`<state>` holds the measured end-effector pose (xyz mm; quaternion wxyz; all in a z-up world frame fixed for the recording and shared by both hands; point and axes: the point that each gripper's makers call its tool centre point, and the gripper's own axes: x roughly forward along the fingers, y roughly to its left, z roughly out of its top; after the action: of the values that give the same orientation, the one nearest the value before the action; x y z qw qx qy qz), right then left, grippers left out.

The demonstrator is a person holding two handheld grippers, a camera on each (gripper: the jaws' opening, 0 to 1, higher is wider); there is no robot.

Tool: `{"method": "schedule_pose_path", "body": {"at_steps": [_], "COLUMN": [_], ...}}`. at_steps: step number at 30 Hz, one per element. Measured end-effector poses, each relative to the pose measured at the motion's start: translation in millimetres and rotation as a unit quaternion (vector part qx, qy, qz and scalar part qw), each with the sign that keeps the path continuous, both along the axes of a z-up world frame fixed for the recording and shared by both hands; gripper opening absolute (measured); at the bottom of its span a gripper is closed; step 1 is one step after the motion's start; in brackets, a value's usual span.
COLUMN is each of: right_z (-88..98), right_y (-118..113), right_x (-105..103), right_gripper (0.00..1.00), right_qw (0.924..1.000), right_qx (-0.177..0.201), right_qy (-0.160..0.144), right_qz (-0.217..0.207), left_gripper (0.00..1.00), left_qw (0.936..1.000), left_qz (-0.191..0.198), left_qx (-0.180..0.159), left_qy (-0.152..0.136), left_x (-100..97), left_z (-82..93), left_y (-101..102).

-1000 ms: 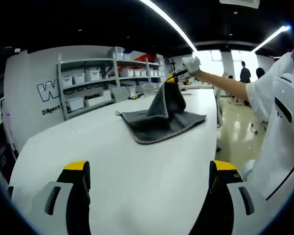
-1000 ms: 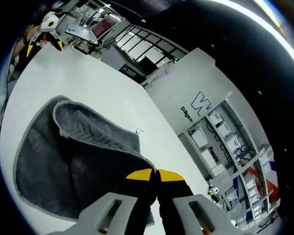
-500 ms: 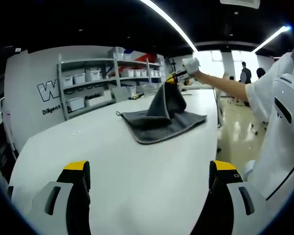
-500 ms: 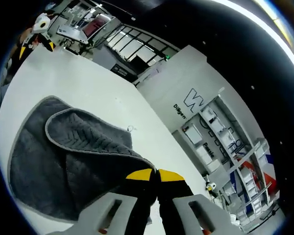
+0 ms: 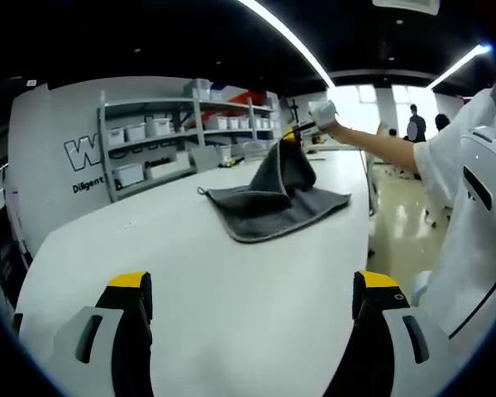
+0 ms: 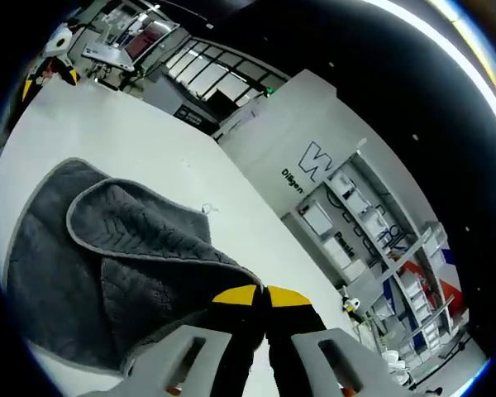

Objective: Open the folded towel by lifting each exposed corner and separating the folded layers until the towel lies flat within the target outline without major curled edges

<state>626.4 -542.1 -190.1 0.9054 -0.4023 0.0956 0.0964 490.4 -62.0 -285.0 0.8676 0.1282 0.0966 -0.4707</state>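
A dark grey towel [image 5: 274,201] lies on the white table [image 5: 182,273], with one corner pulled up into a peak. My right gripper [image 5: 293,132], held by a gloved hand, pinches that peak. In the right gripper view the yellow-tipped jaws of the right gripper [image 6: 260,295] are shut on the towel's corner, and the towel [image 6: 99,256] hangs below with its top layer peeled up off the layer beneath. My left gripper [image 5: 252,302] is open low over the near part of the table, well short of the towel, with nothing between its jaws.
Shelves with white bins [image 5: 153,141] stand against the wall beyond the table. A person's arm and white sleeve [image 5: 446,165] reach in from the right. The table edge [image 5: 369,248] drops to the floor on the right. People stand far back [image 5: 414,124].
The right gripper has carried the towel corner a little further, so the lifted layer has peeled back more. The left gripper has not moved.
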Motion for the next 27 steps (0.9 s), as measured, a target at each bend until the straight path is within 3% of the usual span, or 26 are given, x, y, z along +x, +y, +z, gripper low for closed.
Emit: {"method": "schedule_pose_path", "body": {"at_steps": [10,27], "right_z": [-5.3,-33.5], "right_y": [-15.6,-38.6], "right_x": [7.1,24.1], "right_gripper": [0.00,0.00], "right_qw": [0.9990,0.9981], "right_qx": [0.044,0.054], "right_qy": [-0.006,0.010], "right_qz": [-0.009,-0.027], "left_gripper": [0.99,0.99], "left_qw": [1.0000,0.9999], "left_qz": [0.003,0.006], "left_qx": [0.002,0.010], "left_qy": [0.002,0.007], "left_x": [1.6,7.3], "left_z": [-1.4,-4.5], "left_y": [-0.5,-3.8]}}
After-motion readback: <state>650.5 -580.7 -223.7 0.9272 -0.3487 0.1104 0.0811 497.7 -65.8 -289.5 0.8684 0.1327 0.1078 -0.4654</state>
